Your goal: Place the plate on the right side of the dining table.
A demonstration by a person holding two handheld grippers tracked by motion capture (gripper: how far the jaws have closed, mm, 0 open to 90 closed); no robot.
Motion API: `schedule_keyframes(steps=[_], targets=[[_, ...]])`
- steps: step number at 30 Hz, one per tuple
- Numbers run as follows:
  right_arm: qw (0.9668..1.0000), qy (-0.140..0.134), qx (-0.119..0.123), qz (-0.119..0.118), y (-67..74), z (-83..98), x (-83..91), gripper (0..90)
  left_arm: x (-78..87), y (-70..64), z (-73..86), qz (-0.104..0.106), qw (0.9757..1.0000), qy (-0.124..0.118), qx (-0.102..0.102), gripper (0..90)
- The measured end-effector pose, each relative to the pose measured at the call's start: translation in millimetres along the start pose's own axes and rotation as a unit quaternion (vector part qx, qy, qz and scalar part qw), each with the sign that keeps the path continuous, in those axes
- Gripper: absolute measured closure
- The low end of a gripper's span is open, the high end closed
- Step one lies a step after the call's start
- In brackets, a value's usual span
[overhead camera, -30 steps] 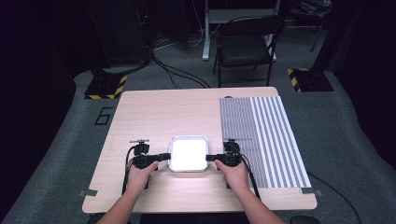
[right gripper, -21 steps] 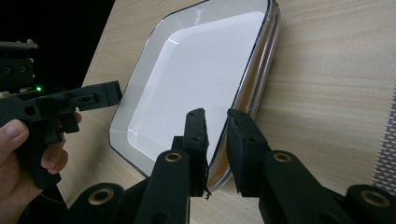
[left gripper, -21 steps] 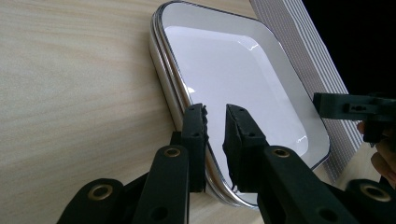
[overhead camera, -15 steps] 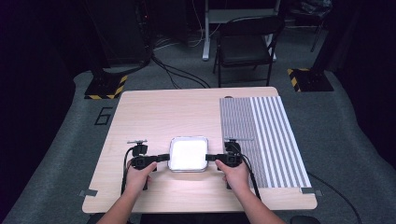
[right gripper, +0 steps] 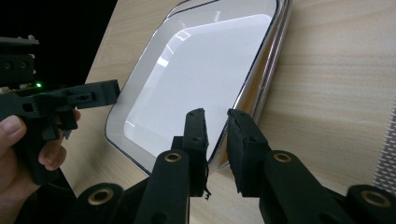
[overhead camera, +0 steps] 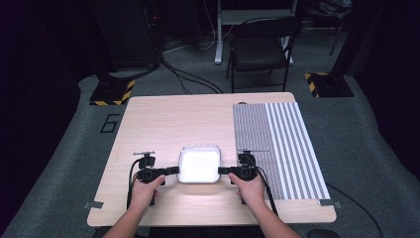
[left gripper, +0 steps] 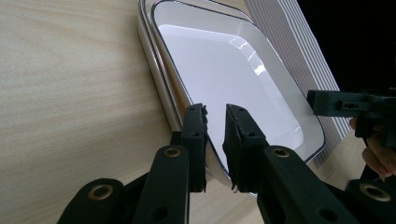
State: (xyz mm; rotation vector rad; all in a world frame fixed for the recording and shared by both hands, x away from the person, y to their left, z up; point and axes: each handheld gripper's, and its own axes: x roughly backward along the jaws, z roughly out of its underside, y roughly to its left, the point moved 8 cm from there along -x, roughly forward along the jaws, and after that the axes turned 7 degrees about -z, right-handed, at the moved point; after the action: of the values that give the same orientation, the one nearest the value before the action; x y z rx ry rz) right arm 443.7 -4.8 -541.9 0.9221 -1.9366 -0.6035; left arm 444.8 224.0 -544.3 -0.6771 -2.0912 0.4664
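Note:
A white square plate (overhead camera: 199,164) with a thin dark rim lies on top of a nested stack near the front middle of the wooden table (overhead camera: 173,119). My left gripper (overhead camera: 174,171) is shut on the plate's left rim, and my right gripper (overhead camera: 223,171) is shut on the opposite rim. In the left gripper view the jaws (left gripper: 215,135) pinch the top plate's edge (left gripper: 233,70), and the lower plates' rims (left gripper: 152,65) show beside it. In the right gripper view the jaws (right gripper: 217,135) clamp the same plate (right gripper: 201,74). A narrow gap shows under its edge.
A grey-and-white striped mat (overhead camera: 282,139) covers the right part of the table, close to my right hand. A black chair (overhead camera: 260,49) and stand bases stand on the floor beyond the far edge. Bare wood stretches behind the stack.

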Motion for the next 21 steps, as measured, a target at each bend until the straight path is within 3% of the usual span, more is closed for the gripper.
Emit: schedule_keyframes(steps=[5,6,8,15,21], targets=[[0.9997,0.002,0.016,0.02,1.1,3.8,-1.4,76.1,-2.9,-1.4,1.8,-0.023,0.9996,-0.001,-0.015,76.8],[0.9987,0.006,0.028,0.041,1.6,5.9,-3.5,75.4,-5.2,-2.3,3.6,-0.039,0.9988,0.004,-0.029,76.1],[0.9981,0.01,0.038,0.048,1.8,7.2,-5.4,74.5,-6.5,-2.9,4.5,-0.051,0.998,0.005,-0.036,76.2],[0.9966,0.014,0.042,0.069,3.7,8.1,-8.8,74.4,-9.1,-5.6,5.7,-0.073,0.9965,0.006,-0.04,75.9],[0.9953,0.002,0.047,0.084,3.6,6.4,-9.0,77.4,-8.9,-10.1,4.3,-0.068,0.9969,-0.001,-0.04,76.3]])
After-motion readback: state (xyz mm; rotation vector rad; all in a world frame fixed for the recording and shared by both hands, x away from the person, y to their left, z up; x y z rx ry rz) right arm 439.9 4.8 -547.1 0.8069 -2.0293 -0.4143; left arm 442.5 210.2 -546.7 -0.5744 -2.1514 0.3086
